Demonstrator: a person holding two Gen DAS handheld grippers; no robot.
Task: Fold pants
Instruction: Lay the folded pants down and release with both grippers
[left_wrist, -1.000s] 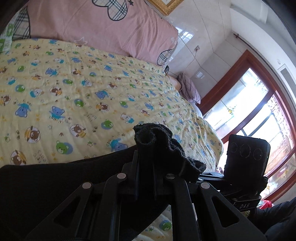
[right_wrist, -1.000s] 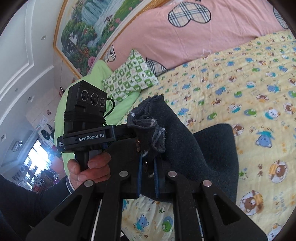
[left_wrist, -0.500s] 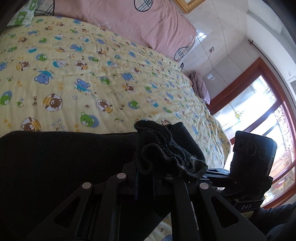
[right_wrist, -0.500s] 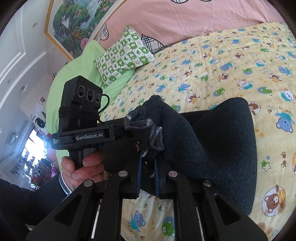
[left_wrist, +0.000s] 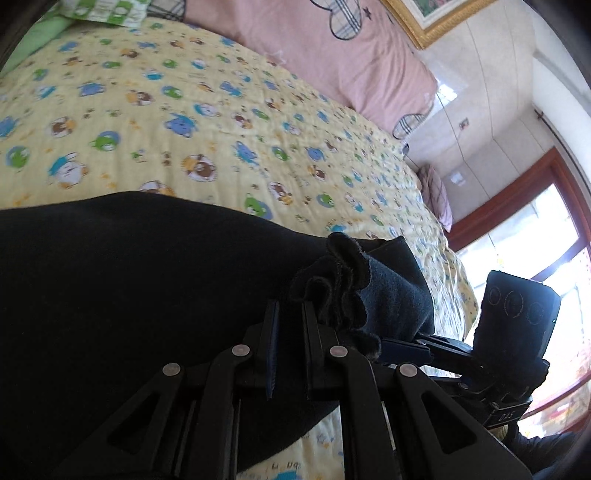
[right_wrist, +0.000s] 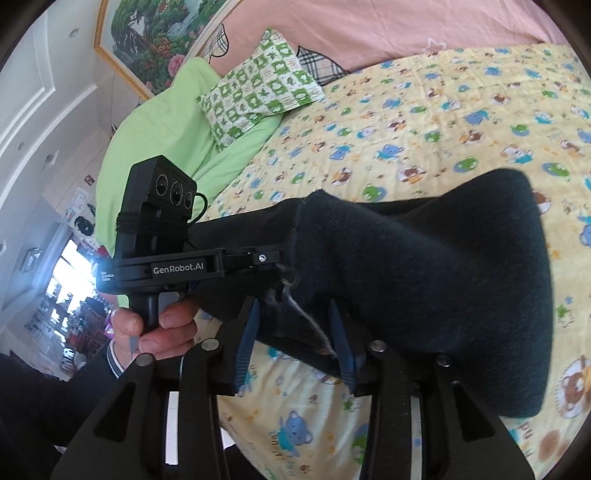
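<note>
The dark fleece pants (left_wrist: 110, 288) lie folded on the yellow cartoon-print bedsheet (left_wrist: 221, 122). My left gripper (left_wrist: 290, 310) has a narrow gap between its jaws, and a bunched hem sits at and just beside the tips. My right gripper (right_wrist: 295, 317) has its jaws spread wide, with the pants' hem (right_wrist: 406, 266) lying loose between the fingers. The left gripper's body (right_wrist: 162, 236) shows in the right wrist view, held by a hand. The right gripper's body (left_wrist: 513, 325) shows in the left wrist view.
A pink pillow (left_wrist: 332, 44) and a green checked pillow (right_wrist: 258, 88) lie at the head of the bed, beside a green blanket (right_wrist: 155, 136). A red-framed window (left_wrist: 535, 229) is past the bed's far edge.
Both grippers have lowered the hem onto the pants on the bed. The right gripper's jaws have opened wide and let the cloth go; the left jaws have parted slightly.
</note>
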